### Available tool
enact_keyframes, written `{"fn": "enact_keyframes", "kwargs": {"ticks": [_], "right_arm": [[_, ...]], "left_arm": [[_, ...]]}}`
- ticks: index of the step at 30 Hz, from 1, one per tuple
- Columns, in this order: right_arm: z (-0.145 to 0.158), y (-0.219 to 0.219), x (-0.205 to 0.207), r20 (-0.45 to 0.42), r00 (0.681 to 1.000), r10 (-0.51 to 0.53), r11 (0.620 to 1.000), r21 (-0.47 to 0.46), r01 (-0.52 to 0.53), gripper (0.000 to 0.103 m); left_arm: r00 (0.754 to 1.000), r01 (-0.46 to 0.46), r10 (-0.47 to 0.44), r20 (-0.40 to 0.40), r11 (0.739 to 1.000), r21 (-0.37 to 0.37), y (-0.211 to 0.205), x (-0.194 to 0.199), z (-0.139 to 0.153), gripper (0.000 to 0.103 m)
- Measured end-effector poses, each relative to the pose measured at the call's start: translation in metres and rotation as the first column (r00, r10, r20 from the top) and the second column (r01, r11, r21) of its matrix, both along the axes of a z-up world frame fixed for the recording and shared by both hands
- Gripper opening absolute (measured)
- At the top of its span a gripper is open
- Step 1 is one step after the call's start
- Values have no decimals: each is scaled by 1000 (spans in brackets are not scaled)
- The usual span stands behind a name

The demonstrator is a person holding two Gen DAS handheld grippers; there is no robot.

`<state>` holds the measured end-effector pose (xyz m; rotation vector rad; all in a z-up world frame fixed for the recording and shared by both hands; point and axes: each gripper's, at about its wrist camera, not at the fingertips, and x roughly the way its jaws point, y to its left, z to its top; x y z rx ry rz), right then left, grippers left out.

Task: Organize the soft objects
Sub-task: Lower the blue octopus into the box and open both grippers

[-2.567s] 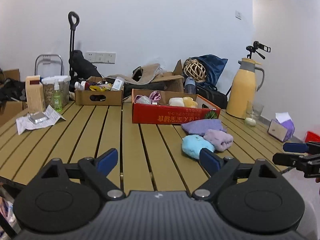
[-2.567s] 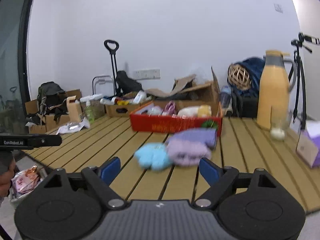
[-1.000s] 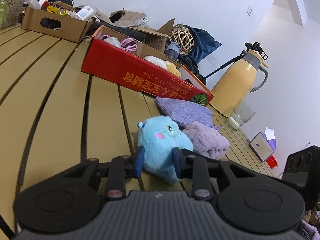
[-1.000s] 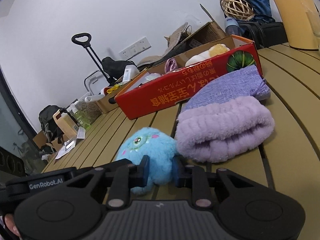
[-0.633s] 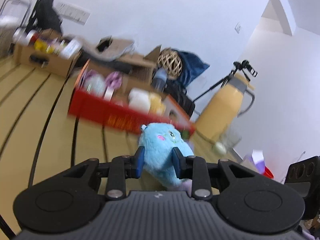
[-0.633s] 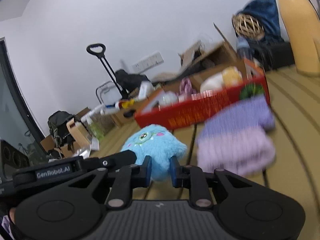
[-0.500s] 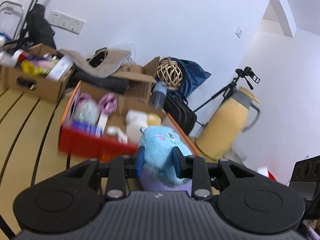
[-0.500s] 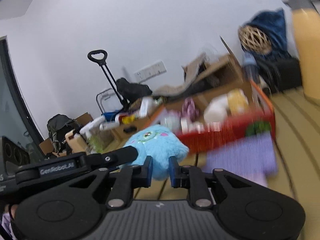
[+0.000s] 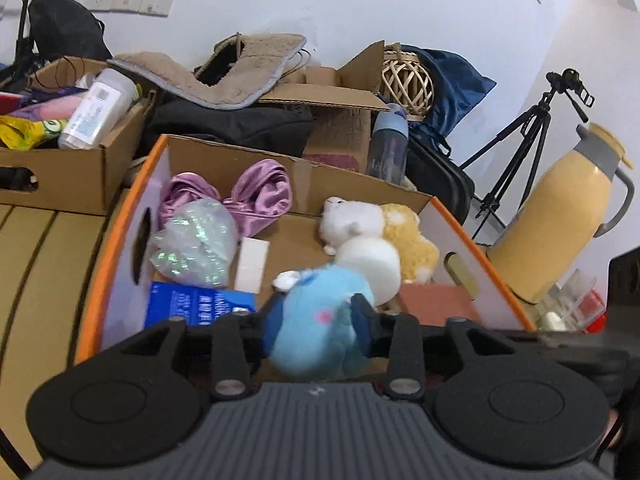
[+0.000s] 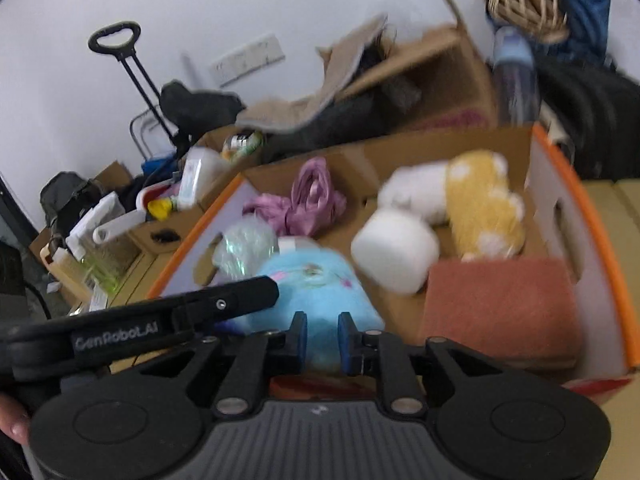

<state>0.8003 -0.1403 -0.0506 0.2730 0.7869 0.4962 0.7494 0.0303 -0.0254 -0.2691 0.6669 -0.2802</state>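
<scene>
Blue plush (image 9: 316,320) sits squeezed between the left gripper (image 9: 314,322) jaws, held above the orange-rimmed box (image 9: 102,264). Right gripper (image 10: 322,338) jaws are nearly closed, pinching the plush's near edge (blurred). Just ahead of both: white foam roll (image 9: 370,262), yellow-white plush (image 10: 480,200), reddish pad (image 10: 500,304).

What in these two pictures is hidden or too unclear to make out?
- Blue plush toy: lower part hidden behind the left gripper; blurred in the right wrist view.
- Blue packet: print too small, partly covered by the gripper.
- Box front wall: cut off by both gripper bodies.
- Right gripper: grip on the toy unclear.
</scene>
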Motion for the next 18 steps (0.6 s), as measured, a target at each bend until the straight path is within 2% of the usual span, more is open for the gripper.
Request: {"fn": "enact_keyframes", "kwargs": {"ticks": [5, 9, 13, 16, 18], "right_arm": [[5, -8, -4, 26, 1000, -12, 1000, 27, 11, 21], [31, -18, -24, 77, 997, -27, 1000, 16, 25, 25], [66, -33, -61, 142, 989, -32, 999, -26, 36, 31], [92, -45, -98, 198, 980, -33, 997, -58, 45, 35], [107, -53, -124, 225, 974, -32, 997, -66, 48, 35]], "left_arm": [[998, 9, -10, 58, 1000, 25, 5, -12, 21, 43], [995, 4, -8, 104, 999, 33, 9, -39, 47, 46], [986, 14, -26, 163, 997, 75, 9, -86, 70, 52], [978, -1, -27, 207, 991, 131, 4, -128, 85, 53], [971, -6, -25, 237, 991, 133, 2, -161, 97, 56]]}}
